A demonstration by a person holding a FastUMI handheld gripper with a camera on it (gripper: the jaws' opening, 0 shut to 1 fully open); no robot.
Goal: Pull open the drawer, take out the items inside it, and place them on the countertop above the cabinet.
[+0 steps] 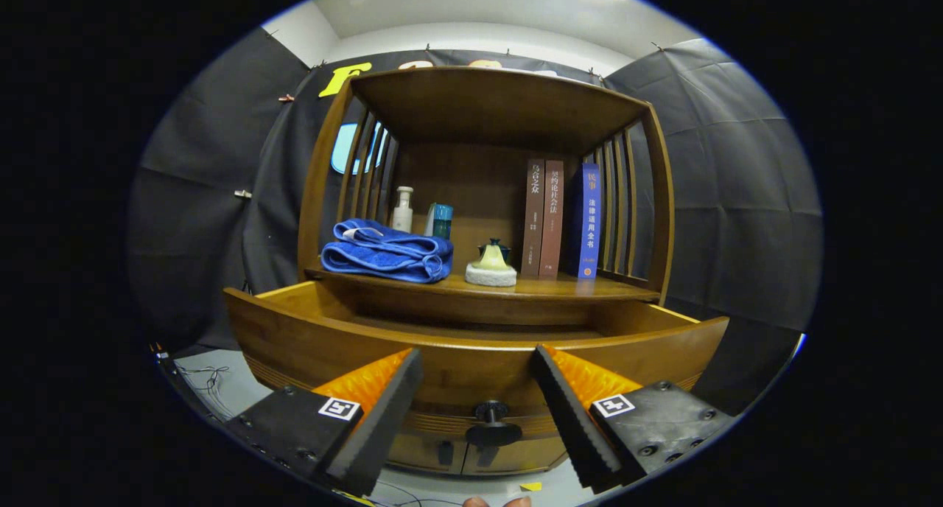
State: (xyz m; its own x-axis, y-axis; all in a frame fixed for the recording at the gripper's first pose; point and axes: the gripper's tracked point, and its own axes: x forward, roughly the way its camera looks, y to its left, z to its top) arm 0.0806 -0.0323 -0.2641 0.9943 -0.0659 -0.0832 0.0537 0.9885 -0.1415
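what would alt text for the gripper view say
The gripper, jaws open, hangs before a pulled-out wooden drawer, its black knob between the jaws. On the countertop above sit a folded blue towel, two bottles, a small teapot and three books.

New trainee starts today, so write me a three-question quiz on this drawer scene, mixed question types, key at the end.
1. True or false: the drawer is pulled out.
2. The gripper fingers are: A) shut on the knob B) open, knob between them C) holding a book.
3. What lies folded on the countertop, left of the small teapot?

Key: 1 true; 2 B; 3 the blue towel.
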